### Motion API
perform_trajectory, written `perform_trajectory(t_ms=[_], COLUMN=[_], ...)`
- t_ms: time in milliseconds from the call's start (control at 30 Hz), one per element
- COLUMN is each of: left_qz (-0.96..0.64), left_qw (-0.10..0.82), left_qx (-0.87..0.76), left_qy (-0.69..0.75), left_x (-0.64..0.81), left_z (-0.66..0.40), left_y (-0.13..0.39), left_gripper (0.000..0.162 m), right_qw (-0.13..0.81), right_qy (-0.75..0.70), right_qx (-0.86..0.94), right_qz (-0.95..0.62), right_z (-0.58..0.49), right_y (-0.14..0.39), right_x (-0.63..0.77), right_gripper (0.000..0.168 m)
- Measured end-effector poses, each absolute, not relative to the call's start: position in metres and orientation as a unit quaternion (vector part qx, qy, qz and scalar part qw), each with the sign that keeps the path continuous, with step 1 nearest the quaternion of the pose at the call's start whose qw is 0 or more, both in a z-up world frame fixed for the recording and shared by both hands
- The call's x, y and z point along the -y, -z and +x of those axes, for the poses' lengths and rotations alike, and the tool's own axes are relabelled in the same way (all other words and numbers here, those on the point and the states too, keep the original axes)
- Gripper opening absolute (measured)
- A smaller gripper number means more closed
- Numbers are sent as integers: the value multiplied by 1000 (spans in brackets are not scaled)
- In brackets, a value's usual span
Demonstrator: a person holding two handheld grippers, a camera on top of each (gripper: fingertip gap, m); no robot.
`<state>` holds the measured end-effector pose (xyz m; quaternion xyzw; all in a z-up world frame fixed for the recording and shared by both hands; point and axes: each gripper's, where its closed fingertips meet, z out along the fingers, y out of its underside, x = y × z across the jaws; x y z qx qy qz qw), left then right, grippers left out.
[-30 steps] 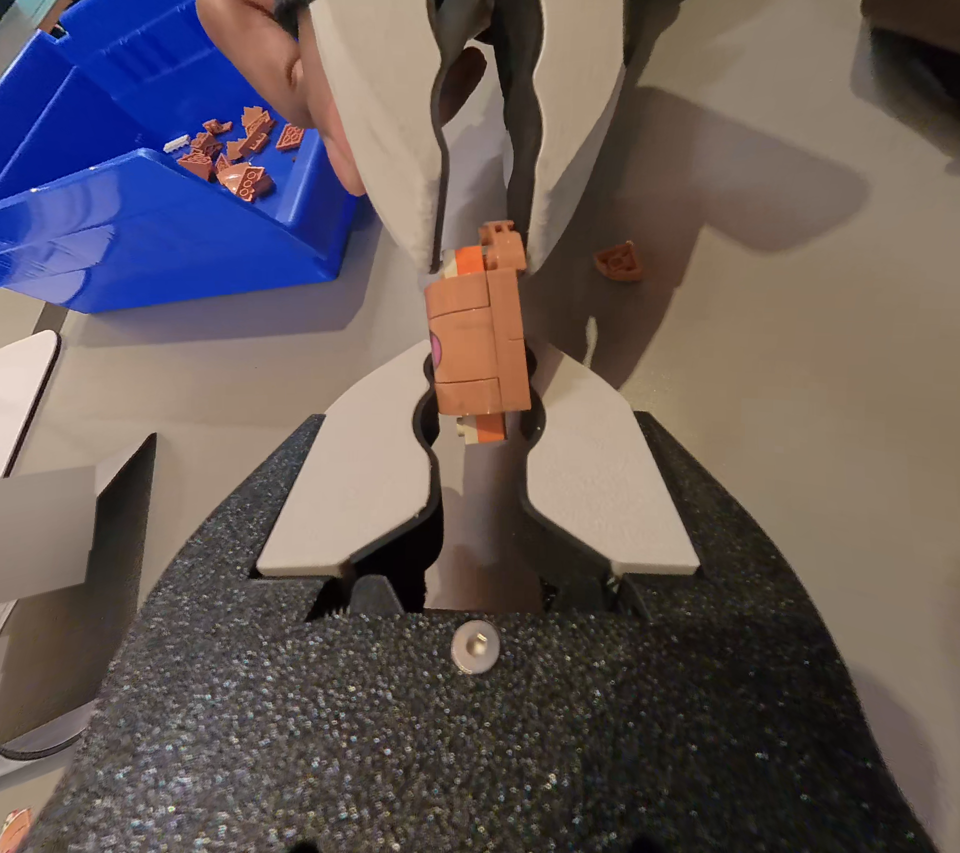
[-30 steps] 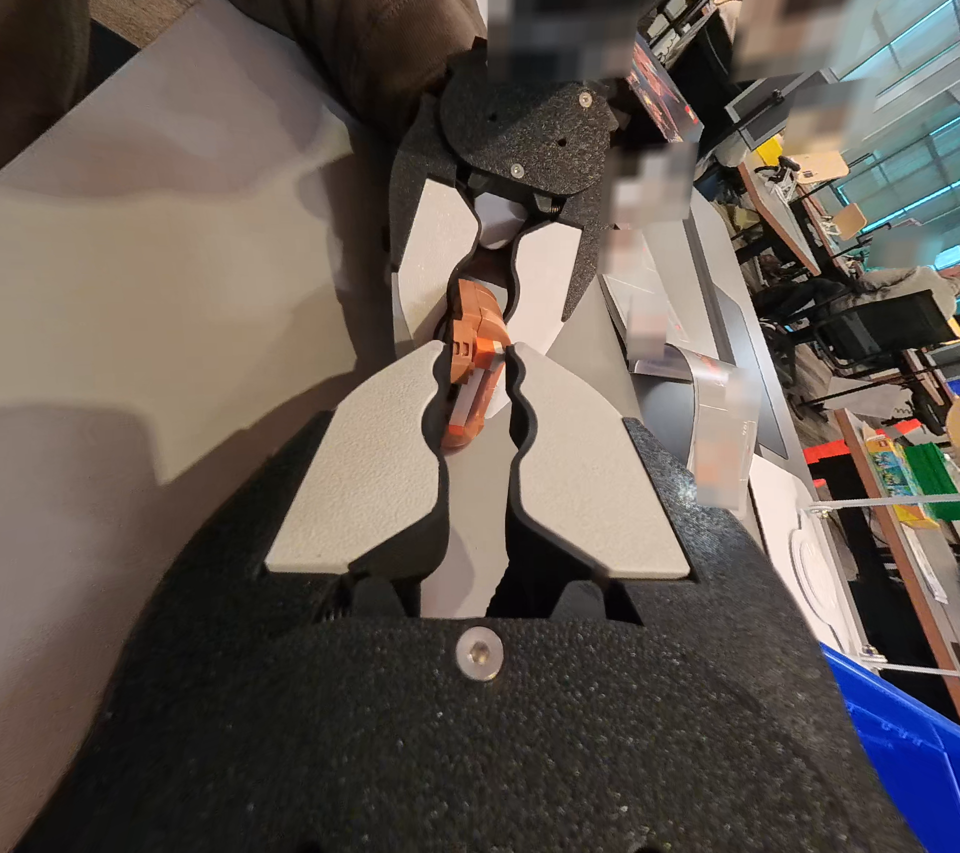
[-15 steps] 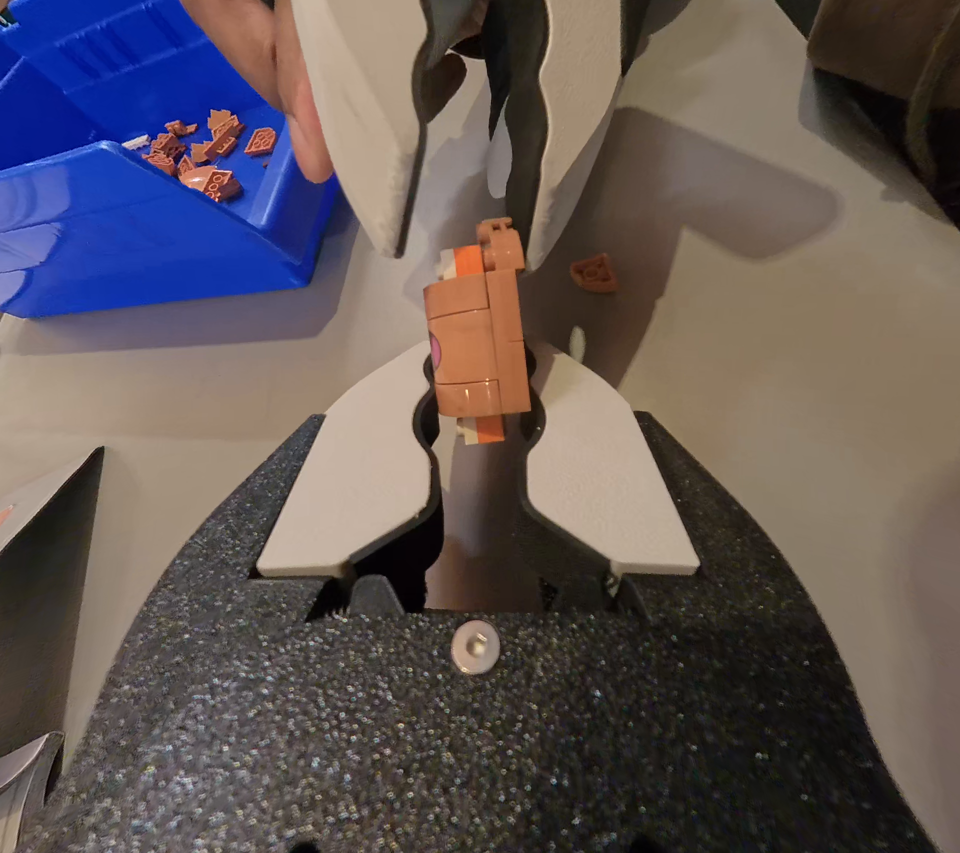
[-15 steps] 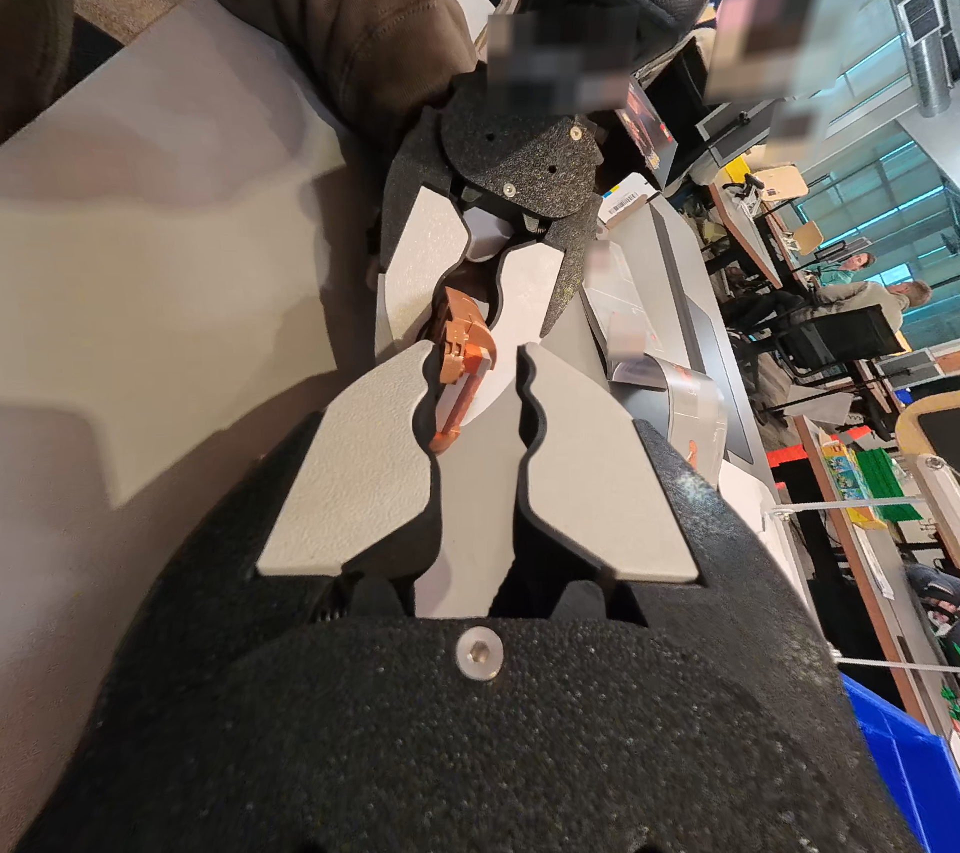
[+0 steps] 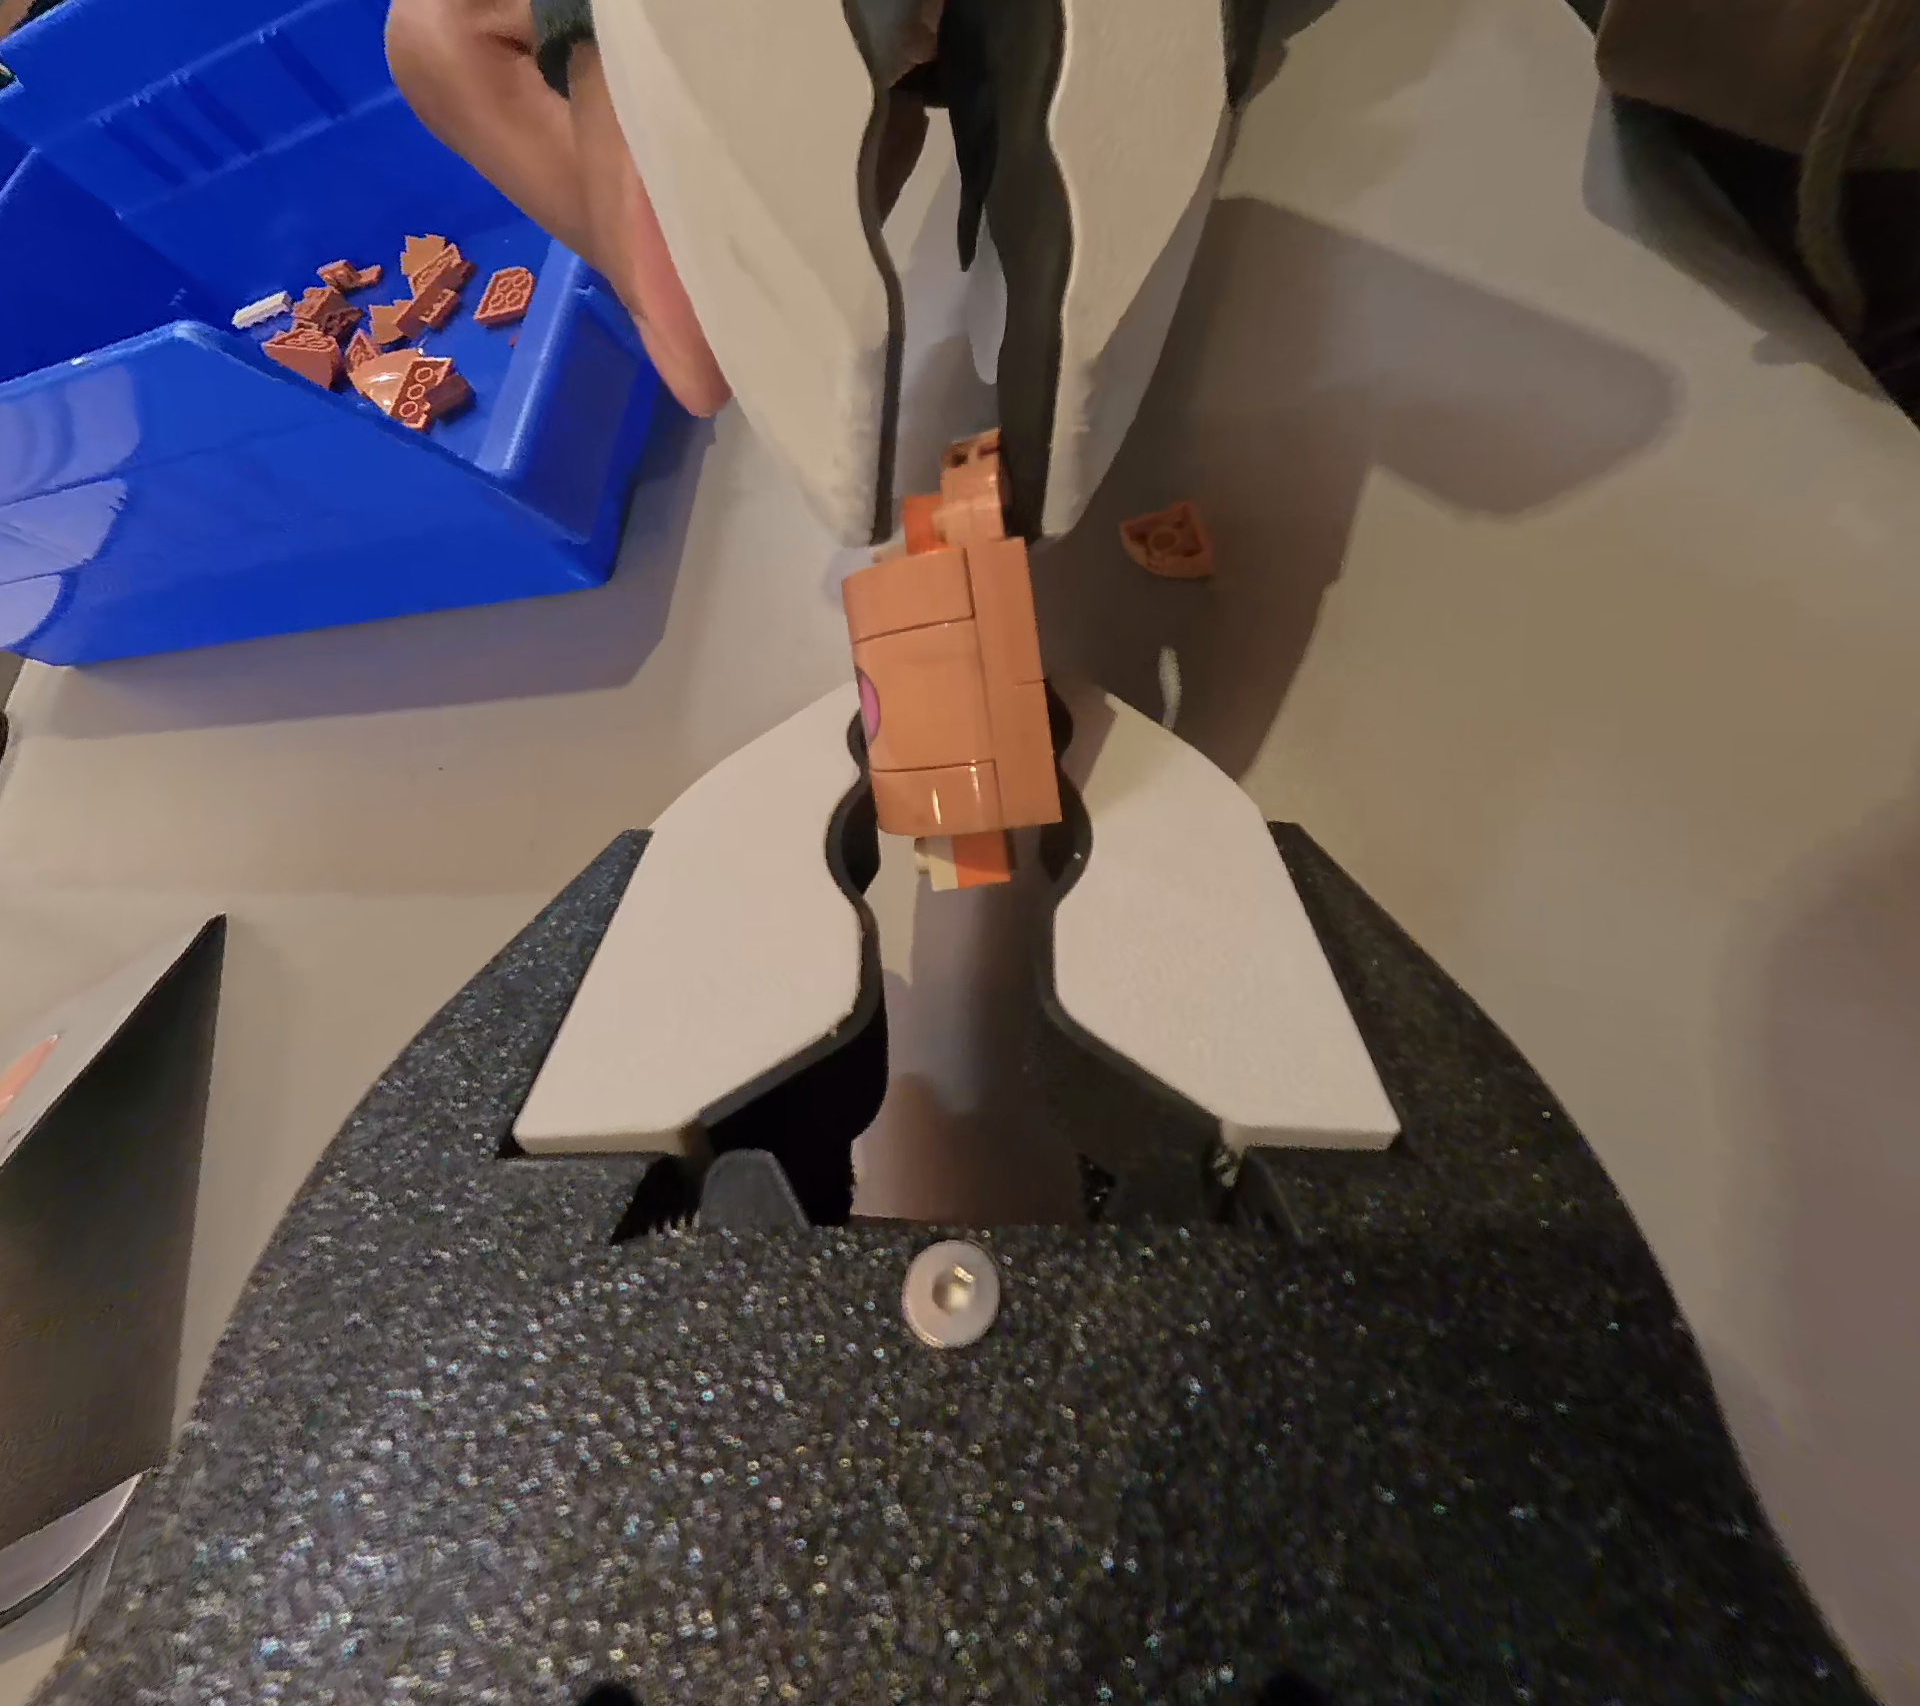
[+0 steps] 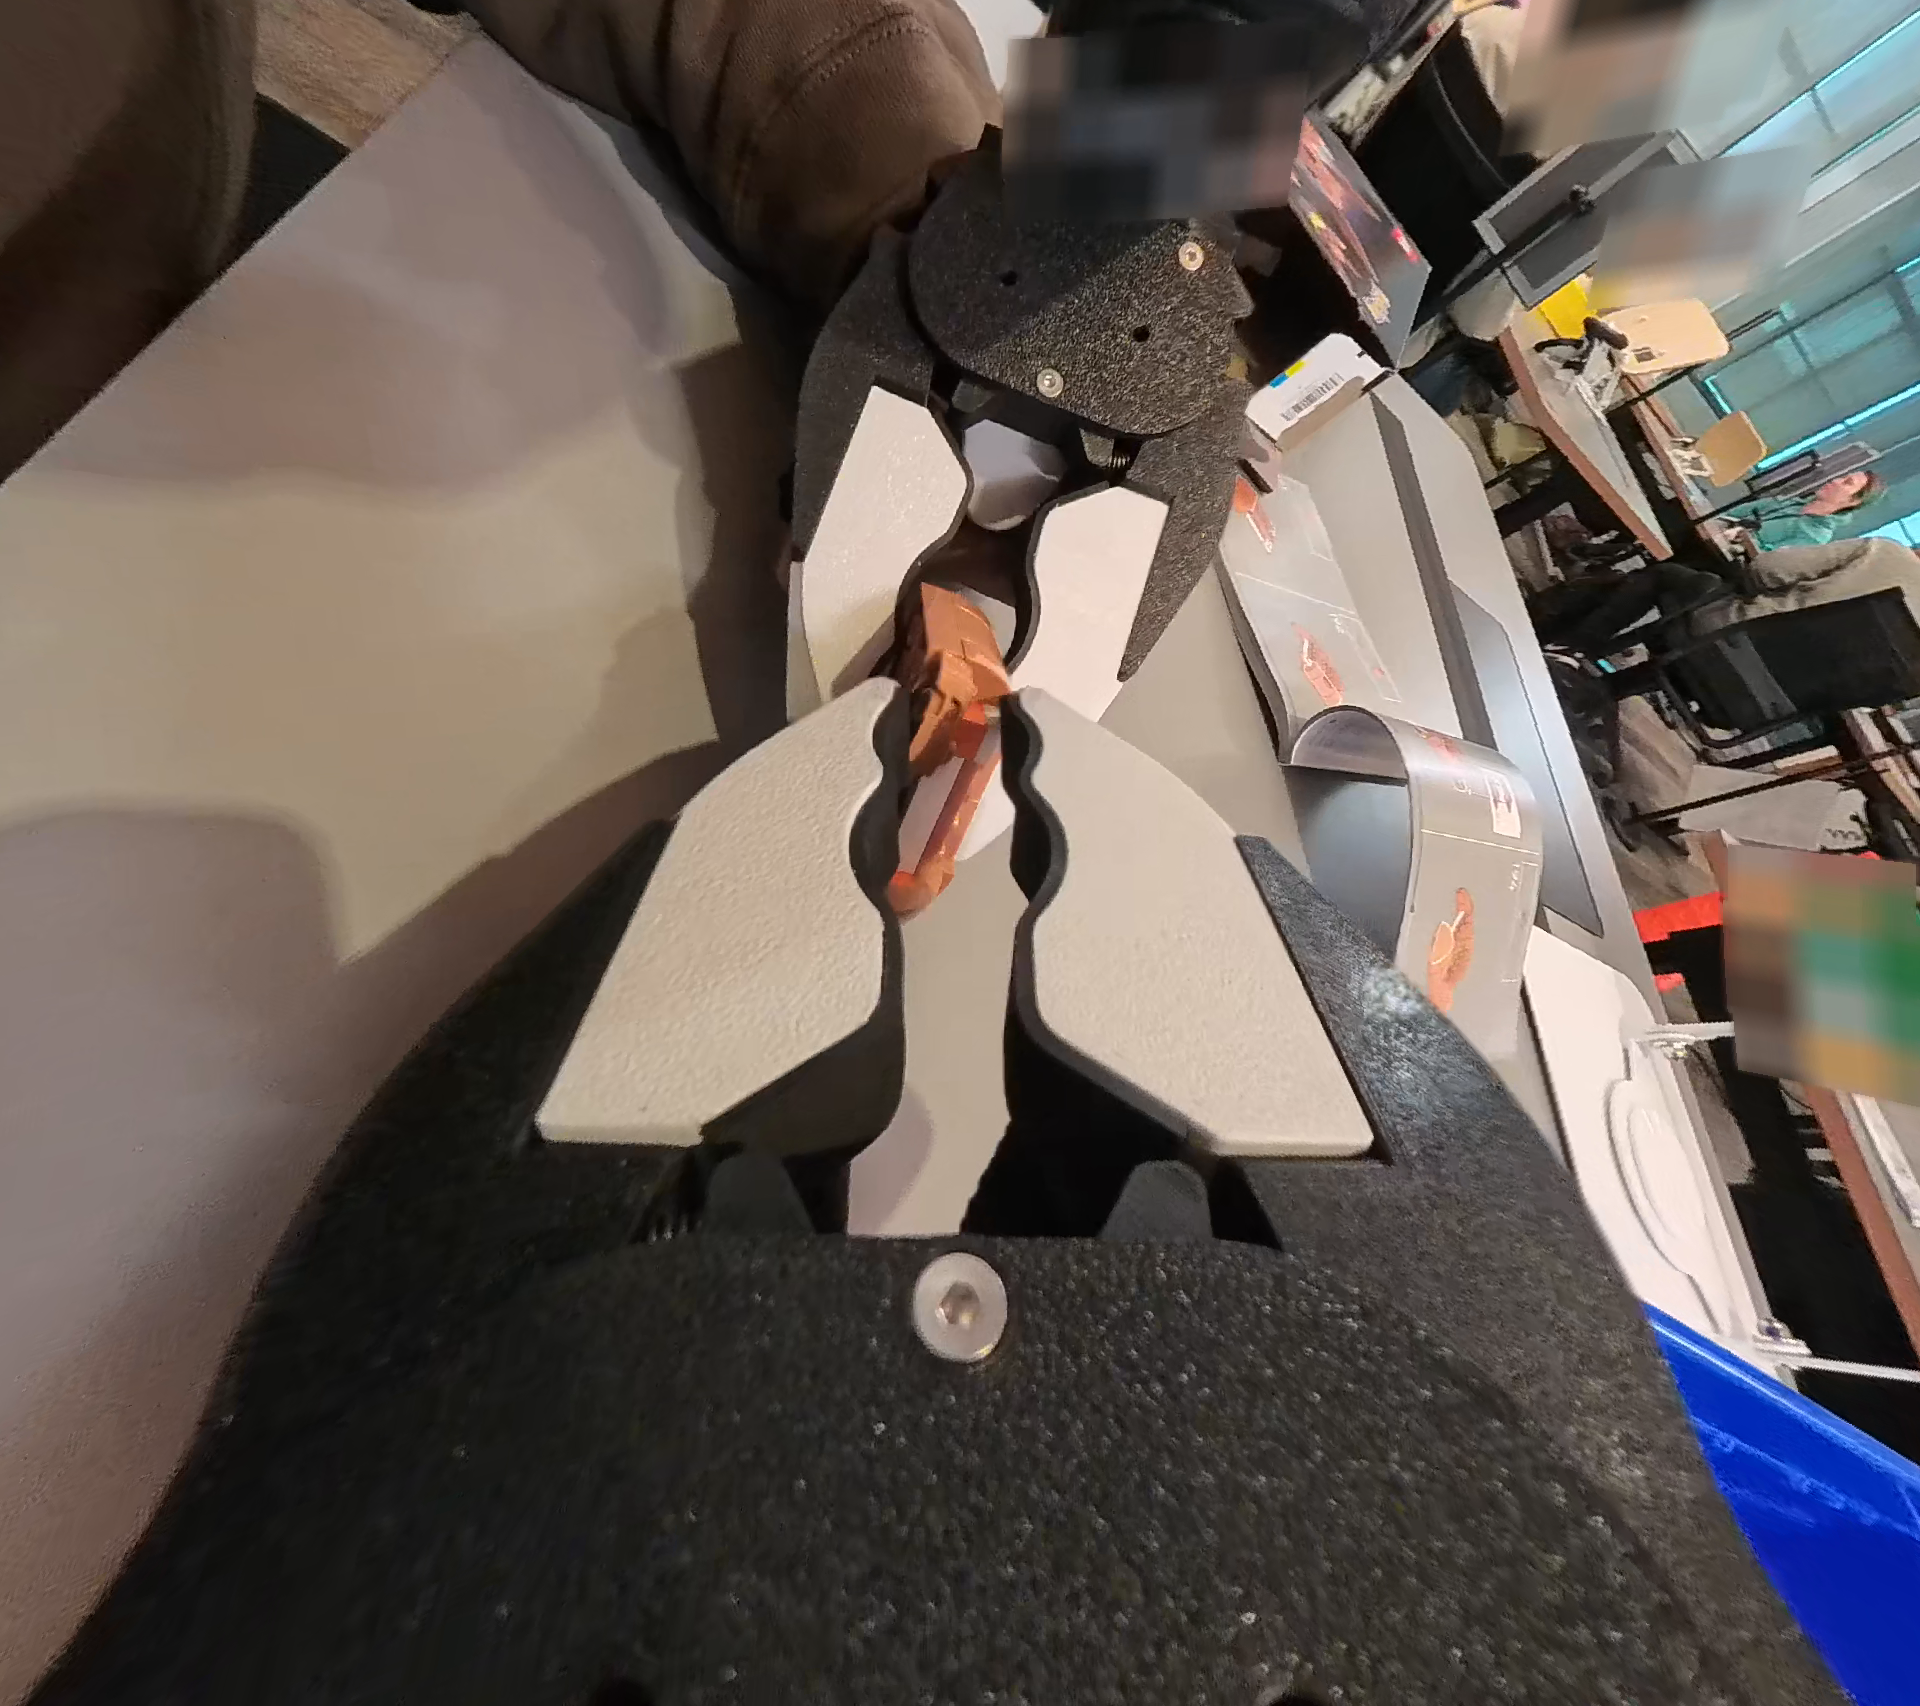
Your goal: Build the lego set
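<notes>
A tan and orange lego model (image 5: 935, 669) is held off the grey table (image 5: 1507, 721) between my two grippers, which face each other. My left gripper (image 5: 961, 711) is shut on its lower end. My right gripper (image 5: 961, 513) comes from the far side and is closed around the model's top end, where a small tan clip piece (image 5: 977, 467) sticks out. In the right wrist view my right gripper (image 6: 951, 706) pinches the model (image 6: 951, 669), with the left gripper (image 6: 935, 648) just beyond. The contact faces are partly hidden.
A blue bin (image 5: 312, 493) with several loose brown pieces (image 5: 405, 337) stands at the left. One brown piece (image 5: 1169, 544) lies on the table beyond the model. An open instruction booklet (image 6: 1403, 773) lies at the right. A dark box (image 5: 94, 1189) stands near left. Across from one pair of fingers to the other is roughly 5 cm.
My right gripper's jaws stood wider apart half a second ago and have now closed in on the model's top end. My left gripper has kept its hold.
</notes>
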<state>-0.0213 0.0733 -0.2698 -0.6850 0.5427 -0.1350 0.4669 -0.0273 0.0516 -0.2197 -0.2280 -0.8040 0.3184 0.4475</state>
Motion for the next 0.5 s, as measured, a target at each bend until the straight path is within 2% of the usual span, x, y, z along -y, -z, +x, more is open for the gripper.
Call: perform_trajectory(t_ms=[300, 500], left_qz=[-683, -681], left_qw=[466, 462], left_qx=[-543, -548], left_qy=[148, 149], left_x=[-72, -71], left_z=[-20, -19], left_y=[270, 273], left_gripper=[28, 28], right_qw=[454, 460], right_qy=[-311, -301], right_qx=[809, 806], right_qz=[-209, -220], right_z=[-27, -29], right_y=[221, 220], right_x=[-48, -54], right_gripper=[11, 31])
